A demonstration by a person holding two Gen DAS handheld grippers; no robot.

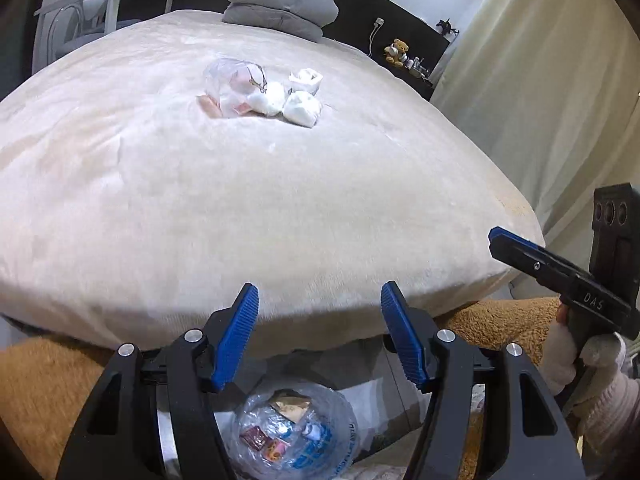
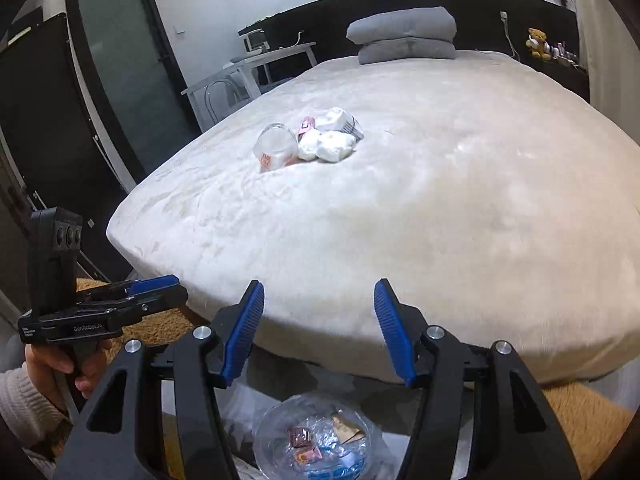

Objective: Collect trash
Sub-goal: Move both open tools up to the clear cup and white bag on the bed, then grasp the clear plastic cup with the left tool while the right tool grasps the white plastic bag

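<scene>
A small pile of trash lies in the middle of the cream bed point(image 1: 280, 208): a clear plastic cup point(image 1: 234, 84) on its side, crumpled white tissues point(image 1: 302, 108) and small wrappers. The right wrist view shows the same cup point(image 2: 276, 148) and tissues point(image 2: 332, 146). A bin lined with a clear plastic bag point(image 1: 292, 436), with several wrappers in it, stands on the floor below both grippers and shows in the right wrist view too point(image 2: 316, 440). My left gripper point(image 1: 318, 300) is open and empty at the bed's foot. My right gripper point(image 2: 318, 300) is open and empty beside it.
Two stacked grey pillows point(image 1: 280, 10) lie at the head of the bed. A brown fluffy rug point(image 1: 500, 320) covers the floor. A white desk point(image 2: 248, 68) stands to the left, curtains point(image 1: 540, 80) to the right, and a teddy bear point(image 2: 538, 42) sits on the headboard shelf.
</scene>
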